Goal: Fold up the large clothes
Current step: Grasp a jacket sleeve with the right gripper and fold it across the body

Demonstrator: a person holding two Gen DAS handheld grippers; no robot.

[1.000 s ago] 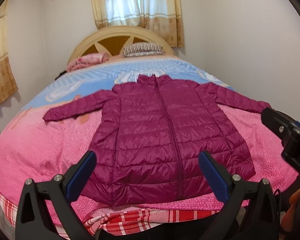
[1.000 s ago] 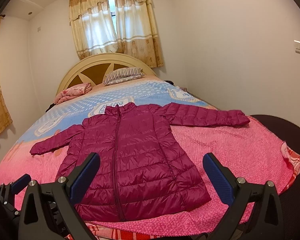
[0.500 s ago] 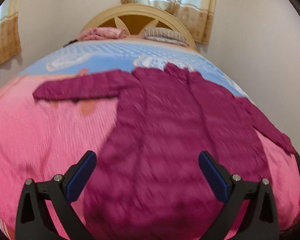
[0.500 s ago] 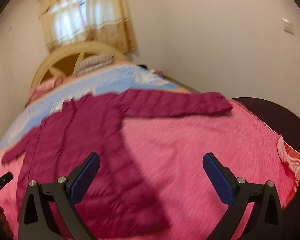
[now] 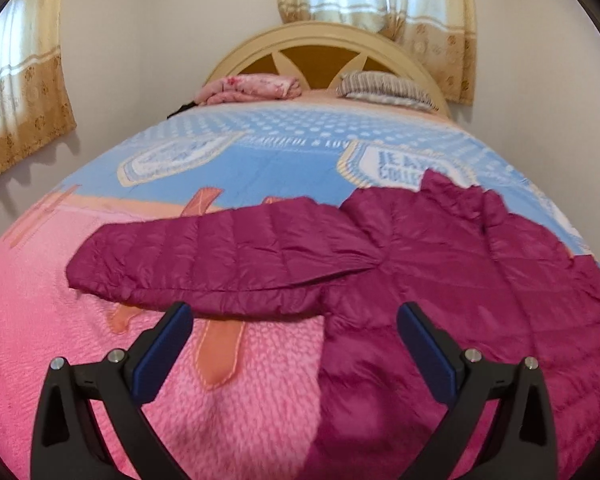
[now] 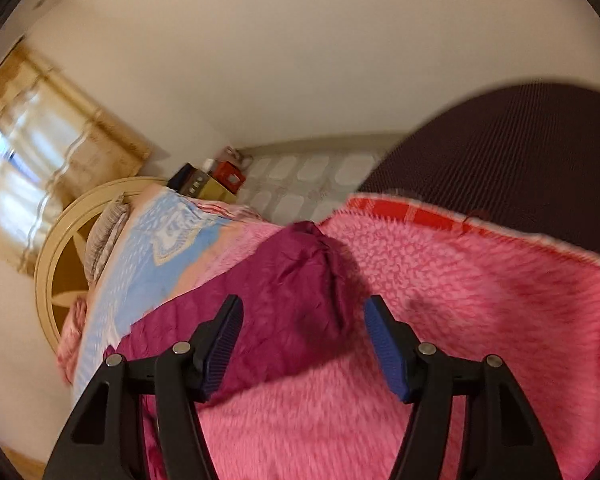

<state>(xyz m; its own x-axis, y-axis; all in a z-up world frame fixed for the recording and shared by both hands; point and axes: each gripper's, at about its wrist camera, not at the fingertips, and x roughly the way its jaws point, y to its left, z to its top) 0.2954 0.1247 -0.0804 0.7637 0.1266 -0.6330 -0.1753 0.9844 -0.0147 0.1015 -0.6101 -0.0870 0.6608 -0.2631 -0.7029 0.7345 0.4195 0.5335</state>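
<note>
A magenta quilted puffer jacket (image 5: 440,264) lies flat on the bed, front up. Its one sleeve (image 5: 220,268) stretches out to the left in the left wrist view. My left gripper (image 5: 294,344) hovers open just short of that sleeve, with nothing between its blue pads. In the right wrist view the other sleeve's cuff end (image 6: 300,280) lies between the fingers of my right gripper (image 6: 302,344). Those jaws are closing, and the pads stand apart from the fabric.
The bed carries a pink and blue blanket (image 5: 60,320), with a folded pink cloth (image 5: 252,86) and a striped pillow (image 5: 384,86) at the cream headboard (image 5: 324,40). Past the bed's side are a tiled floor (image 6: 308,184), boxes (image 6: 208,184) and a dark ribbed surface (image 6: 520,148).
Both grippers swung apart from the jacket's hem, the left toward one sleeve and the right toward the other cuff. The right one rolled sideways and its jaws narrowed.
</note>
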